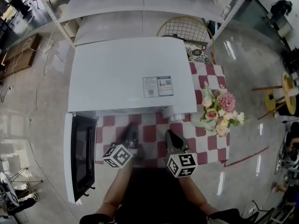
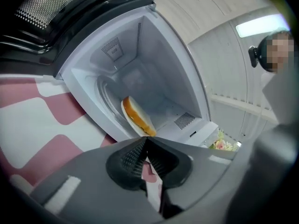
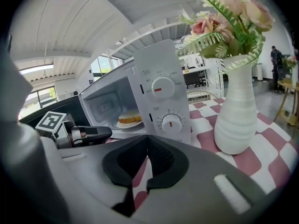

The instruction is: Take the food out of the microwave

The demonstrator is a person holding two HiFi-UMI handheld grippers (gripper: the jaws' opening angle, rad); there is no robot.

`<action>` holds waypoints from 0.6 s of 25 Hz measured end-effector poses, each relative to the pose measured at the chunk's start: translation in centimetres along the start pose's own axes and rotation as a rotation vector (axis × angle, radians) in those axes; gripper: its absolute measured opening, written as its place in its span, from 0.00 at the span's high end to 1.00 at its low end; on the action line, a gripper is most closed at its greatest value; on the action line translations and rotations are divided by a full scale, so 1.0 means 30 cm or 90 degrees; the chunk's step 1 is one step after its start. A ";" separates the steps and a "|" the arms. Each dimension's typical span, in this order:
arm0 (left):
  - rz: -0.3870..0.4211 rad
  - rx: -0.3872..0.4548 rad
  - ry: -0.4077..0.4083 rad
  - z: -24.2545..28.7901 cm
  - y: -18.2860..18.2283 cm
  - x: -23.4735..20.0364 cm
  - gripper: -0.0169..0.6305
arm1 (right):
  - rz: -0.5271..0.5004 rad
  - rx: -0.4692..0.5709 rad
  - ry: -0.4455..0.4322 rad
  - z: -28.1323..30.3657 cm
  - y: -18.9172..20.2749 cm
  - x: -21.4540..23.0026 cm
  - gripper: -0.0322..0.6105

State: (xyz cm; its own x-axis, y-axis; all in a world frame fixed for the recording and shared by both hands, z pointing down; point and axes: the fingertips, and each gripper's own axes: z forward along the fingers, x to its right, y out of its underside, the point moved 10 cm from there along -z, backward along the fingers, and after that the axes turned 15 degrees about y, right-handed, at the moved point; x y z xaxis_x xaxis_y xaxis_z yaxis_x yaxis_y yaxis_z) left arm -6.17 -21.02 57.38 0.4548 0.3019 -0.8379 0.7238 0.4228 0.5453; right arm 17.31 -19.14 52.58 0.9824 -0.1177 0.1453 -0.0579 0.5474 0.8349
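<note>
Looking down on big white microwave (image 1: 126, 73) filling centre to 12 o'clock of head view, sitting on red-and-white check cloth (image 1: 205, 146) that is showing from 3 to 6 o'clock. Noting its door (image 1: 81, 155) hanging wide open at 8 o'clock, leaving cavity exposed in both gripper views. Spotting white ribbed vase (image 3: 238, 120) w/ pink and cream flowers standing on cloth at 3 o'clock of microwave, near control panel but not touching it. Holding left gripper (image 1: 130, 136) at 6 o'clock of microwave, in front of open cavity and pointing in; jaws sitting pressed together, tips meeting, nothing btwn them, only cloth showing thru gap behind tips. Holding right gripper (image 1: 173, 141) just at 3 o'clock of left one, in front of panel; jaws likewise sitting closed tip to tip, gripping nothing. Seeing white plate (image 3: 130, 123) lying on cavity floor, carrying food (image 2: 138, 118), a pale bun or bread piece w/ golden crust, at 12 o'clock of left gripper's tips and touching neither gripper. Picking out two round dials (image 3: 163, 87) stacked on panel, each bearing red mark.
</note>
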 end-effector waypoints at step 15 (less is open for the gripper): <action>-0.123 0.043 0.005 0.050 0.000 -0.062 0.96 | 0.004 -0.020 0.001 0.029 0.009 0.004 0.95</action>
State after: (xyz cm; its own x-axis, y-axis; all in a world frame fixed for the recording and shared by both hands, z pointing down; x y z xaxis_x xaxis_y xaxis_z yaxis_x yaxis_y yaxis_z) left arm -6.24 -22.86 58.90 0.3002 0.2281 -0.9262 0.8306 0.4150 0.3715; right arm 17.27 -19.73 53.29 0.9822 -0.1131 0.1497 -0.0583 0.5740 0.8168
